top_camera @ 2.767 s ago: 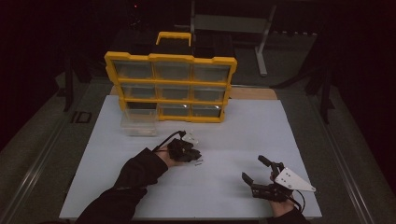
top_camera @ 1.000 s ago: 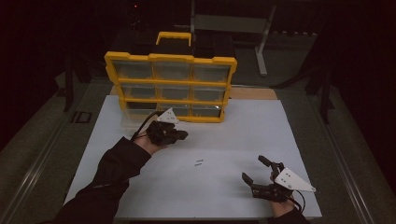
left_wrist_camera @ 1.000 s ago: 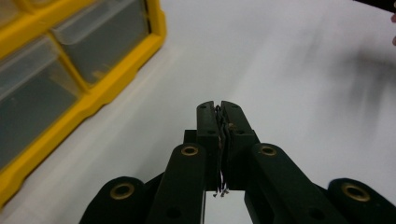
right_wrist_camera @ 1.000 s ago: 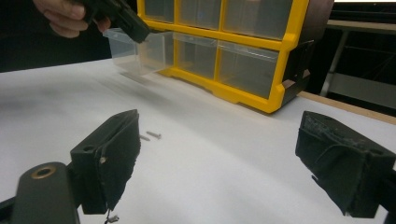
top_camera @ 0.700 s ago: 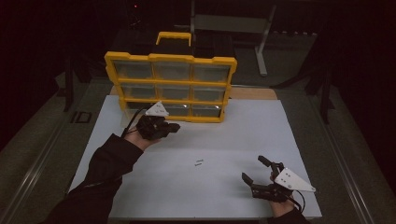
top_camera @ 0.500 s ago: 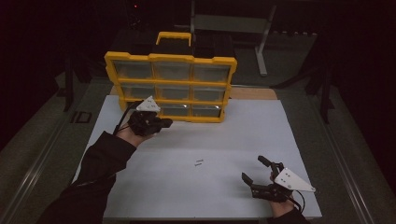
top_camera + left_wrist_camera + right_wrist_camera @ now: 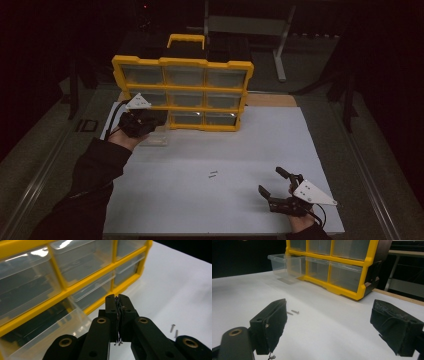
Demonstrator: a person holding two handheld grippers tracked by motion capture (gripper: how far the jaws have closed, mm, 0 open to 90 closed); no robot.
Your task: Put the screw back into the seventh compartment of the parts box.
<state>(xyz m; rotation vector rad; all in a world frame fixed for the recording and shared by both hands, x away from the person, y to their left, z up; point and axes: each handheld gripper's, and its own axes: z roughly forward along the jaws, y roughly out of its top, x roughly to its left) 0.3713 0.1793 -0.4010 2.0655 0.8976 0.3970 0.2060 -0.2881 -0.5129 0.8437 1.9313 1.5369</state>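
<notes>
A yellow drawer cabinet [image 7: 182, 62] [image 7: 75, 287] [image 7: 337, 258] with clear drawers stands at the back of the white mat. One clear drawer [image 7: 156, 140] [image 7: 50, 335] [image 7: 284, 263] is out in front of its bottom-left corner. My left gripper [image 7: 161, 117] [image 7: 119, 298] hovers just above that drawer, shut, with a thin dark bit that looks like a small screw pinched between its pads. Two small screws [image 7: 213, 174] [image 7: 174, 330] [image 7: 293, 312] lie on the mat's middle. My right gripper [image 7: 270, 180] [image 7: 332, 322] rests open near the front right, holding nothing.
The white mat [image 7: 260, 135] covers the table, with a wooden strip [image 7: 270, 100] showing behind it at the right. A grey stand [image 7: 280, 30] rises in the dark beyond the cabinet. A metal rail [image 7: 45, 165] runs along the left side.
My left hand has moved left and away from me, rising a little, from mid-mat to the cabinet's bottom-left drawer. Its jaws stayed shut. The right gripper has not moved.
</notes>
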